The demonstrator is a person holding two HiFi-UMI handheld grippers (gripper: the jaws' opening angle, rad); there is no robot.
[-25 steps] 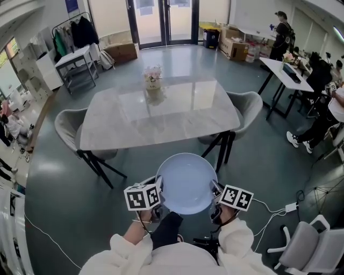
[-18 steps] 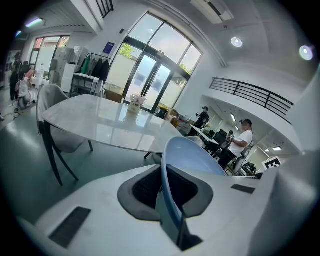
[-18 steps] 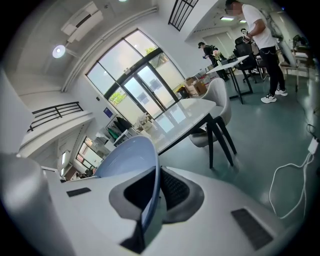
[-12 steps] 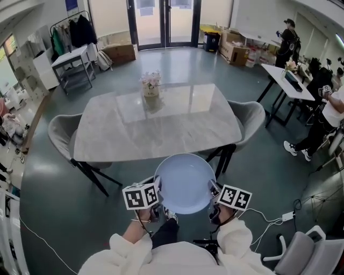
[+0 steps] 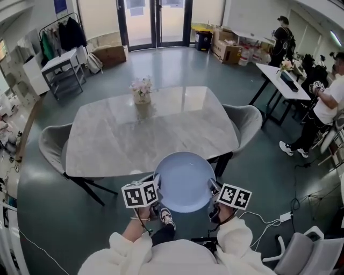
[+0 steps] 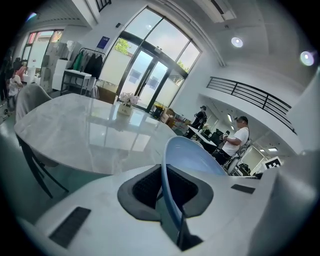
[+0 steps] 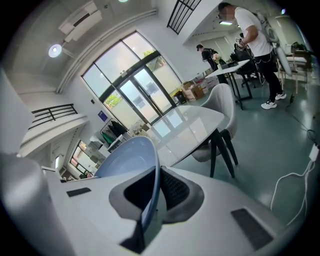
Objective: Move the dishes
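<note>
Held a pale blue plate point(image 5: 184, 181) in the air by opposite rims, at the near edge of the marble table point(image 5: 134, 134) and overlapping it in the head view. Pinched its left rim in the left gripper point(image 6: 167, 190), jaws nearly together on the thin edge. Pinched its right rim likewise in the right gripper point(image 7: 150, 192). Could not make out the jaw tips from the head view, tucked beneath the plate beside the marker cubes point(image 5: 141, 194). Could not read the blue sign point(image 5: 59, 5) beside the glass doors: too small, cut off by the frame.
</note>
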